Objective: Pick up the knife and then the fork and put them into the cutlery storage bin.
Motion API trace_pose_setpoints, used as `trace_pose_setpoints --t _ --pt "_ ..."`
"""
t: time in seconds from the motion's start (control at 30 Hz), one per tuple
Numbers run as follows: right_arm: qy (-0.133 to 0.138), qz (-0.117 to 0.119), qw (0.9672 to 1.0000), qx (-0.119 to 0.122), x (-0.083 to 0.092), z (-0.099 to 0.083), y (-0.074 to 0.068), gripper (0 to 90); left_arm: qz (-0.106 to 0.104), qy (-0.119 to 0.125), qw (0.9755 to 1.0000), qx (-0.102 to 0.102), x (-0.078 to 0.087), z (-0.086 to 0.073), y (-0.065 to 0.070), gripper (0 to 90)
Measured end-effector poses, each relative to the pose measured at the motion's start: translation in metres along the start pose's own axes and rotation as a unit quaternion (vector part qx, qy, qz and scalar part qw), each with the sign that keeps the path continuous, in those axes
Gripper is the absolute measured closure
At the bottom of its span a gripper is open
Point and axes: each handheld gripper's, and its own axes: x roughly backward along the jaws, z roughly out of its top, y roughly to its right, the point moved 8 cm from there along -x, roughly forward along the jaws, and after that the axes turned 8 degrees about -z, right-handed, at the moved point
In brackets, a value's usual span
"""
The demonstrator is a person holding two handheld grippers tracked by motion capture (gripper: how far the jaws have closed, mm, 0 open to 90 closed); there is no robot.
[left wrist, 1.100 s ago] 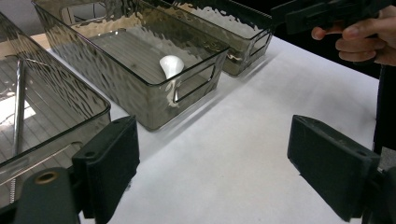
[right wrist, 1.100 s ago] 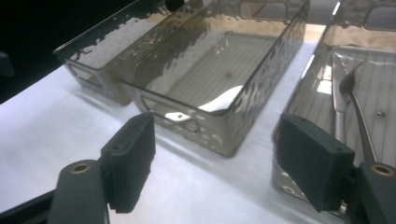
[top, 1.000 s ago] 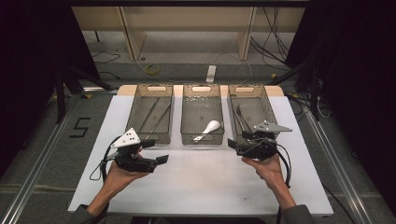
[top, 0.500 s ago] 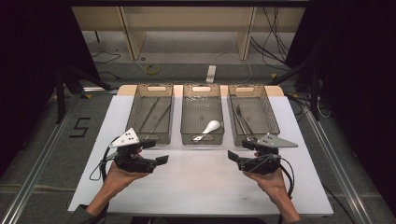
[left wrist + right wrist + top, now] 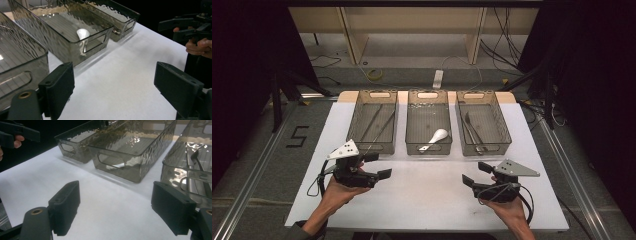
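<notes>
White bench (image 5: 427, 200) nearest, bare under both hands. On its left side, left hand-held gripper (image 5: 379, 165), jaws wide apart, nothing between them. On its right side, right hand-held gripper (image 5: 475, 174), jaws also wide apart and just opened a little more, nothing between them either, only the bare bench.

Beyond, three smoky see-through trays side by side. In the right tray (image 5: 507, 137), just ahead of the right hand-held gripper: metal cutlery (image 5: 472, 131), lying flat and lengthwise on the tray floor, exact pieces hard to tell. Probably stiff, smooth and somewhat slippery, not heavy. Best taken from above, across a narrow handle near its middle, well clear of the tray wall.

In the middle tray (image 5: 408, 125): white spoon (image 5: 436, 137), bowl toward the far side, likely light and hard. In the left tray (image 5: 354, 120): thin dark sticks (image 5: 379, 122), lying slantwise.
</notes>
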Motion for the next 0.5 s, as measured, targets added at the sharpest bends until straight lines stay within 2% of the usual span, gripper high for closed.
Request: trace_pose_setpoints --t 0.2,0.3,0.5 --pt "0.009 -0.007 0.9999 -0.009 0.0091 -0.0017 0.0035 23.2 -0.009 -0.009 0.9999 0.002 -0.0022 -0.0055 0.0066 16.1" --pt "0.007 -0.007 0.9999 -0.013 0.0111 -0.0036 0.0049 22.6 -0.006 -0.009 0.9999 -0.001 -0.0027 -0.0047 0.0071 16.1" --pt "0.006 -0.013 0.9999 -0.005 0.0100 -0.0035 0.0045 22.7 0.002 -0.008 1.0000 -0.002 -0.0008 -0.0040 0.0035 16.1"
